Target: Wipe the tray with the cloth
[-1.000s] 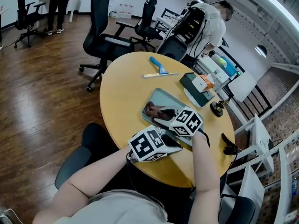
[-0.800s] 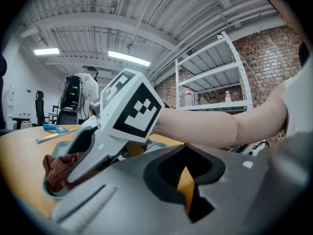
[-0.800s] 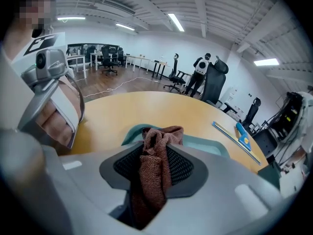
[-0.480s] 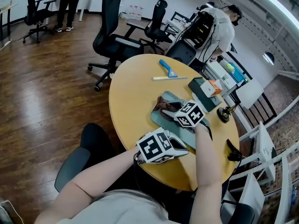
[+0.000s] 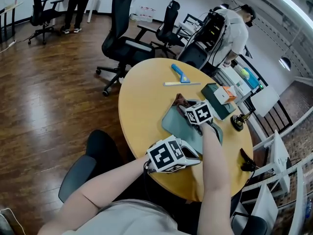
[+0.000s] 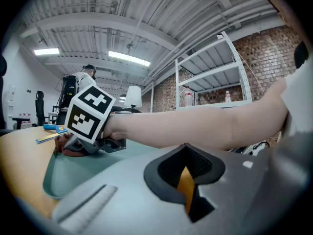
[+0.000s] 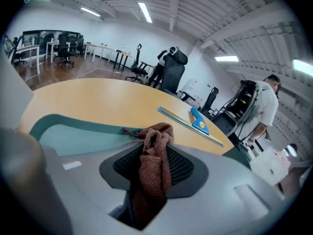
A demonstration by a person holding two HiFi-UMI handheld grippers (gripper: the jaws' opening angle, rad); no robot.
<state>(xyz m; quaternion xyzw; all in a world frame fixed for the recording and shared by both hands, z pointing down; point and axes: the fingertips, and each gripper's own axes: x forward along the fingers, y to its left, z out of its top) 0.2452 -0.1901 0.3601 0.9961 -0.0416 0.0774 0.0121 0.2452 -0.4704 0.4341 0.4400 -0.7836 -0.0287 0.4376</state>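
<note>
At a round yellow table [image 5: 139, 97] in an open-plan office, a person's right gripper [image 5: 187, 107] pinches a rust-brown cloth [image 5: 181, 101] at the far corner of a grey-green tray [image 5: 175, 125], just above the middle of the head view. The claw stands partly open, its pads pressed on the bunched fabric, which fills the gap and spills past the tips. The left gripper [image 5: 192, 154], at the tray's near edge lower in the picture, has its jaws drawn almost together with nothing visible between them, only a sliver of tabletop.

The cloth looks soft, light and loosely woven, likely to fold and drag rather than slide, so a firm hold on its gathered middle suits it. The tray looks thin, stiff and smooth, and seems liable to skate unless steadied at its rim.

No brand or wording is readable; only the grippers' black-and-white square markers stand out.
</note>
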